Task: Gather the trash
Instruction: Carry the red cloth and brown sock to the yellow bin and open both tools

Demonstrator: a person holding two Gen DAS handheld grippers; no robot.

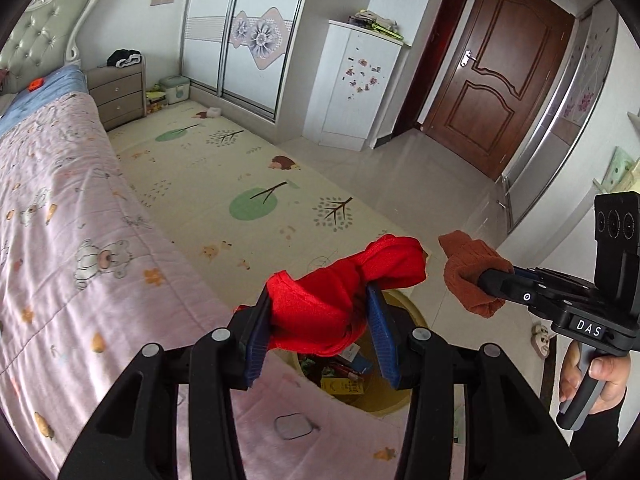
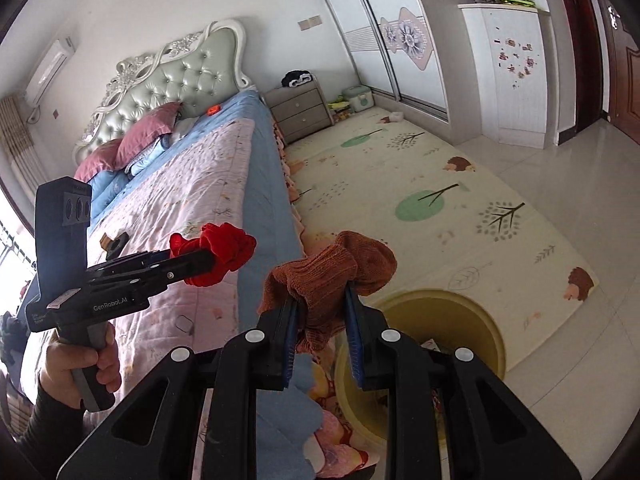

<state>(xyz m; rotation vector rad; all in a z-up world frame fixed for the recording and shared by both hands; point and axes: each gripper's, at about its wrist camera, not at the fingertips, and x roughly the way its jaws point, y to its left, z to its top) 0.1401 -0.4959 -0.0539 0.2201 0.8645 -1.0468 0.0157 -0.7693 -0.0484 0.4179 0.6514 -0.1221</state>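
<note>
My left gripper [image 1: 320,300] is shut on a red cloth [image 1: 344,292] and holds it above a yellow trash bin [image 1: 416,320] beside the bed. It also shows in the right wrist view [image 2: 208,258] with the red cloth [image 2: 224,248]. My right gripper [image 2: 320,296] is shut on a brown knitted sock [image 2: 332,276] over the bin's rim [image 2: 476,316]. In the left wrist view the right gripper [image 1: 490,280] holds the brown sock [image 1: 468,272] to the right of the red cloth. The bin holds several packets and boxes [image 1: 344,380].
A bed with a pink quilt [image 1: 80,240] lies at the left. A patterned play mat [image 1: 240,184] covers the floor. A grey nightstand [image 1: 118,94], a white wardrobe [image 1: 248,36], a white cabinet [image 1: 352,88] and a brown door [image 1: 500,80] stand at the back.
</note>
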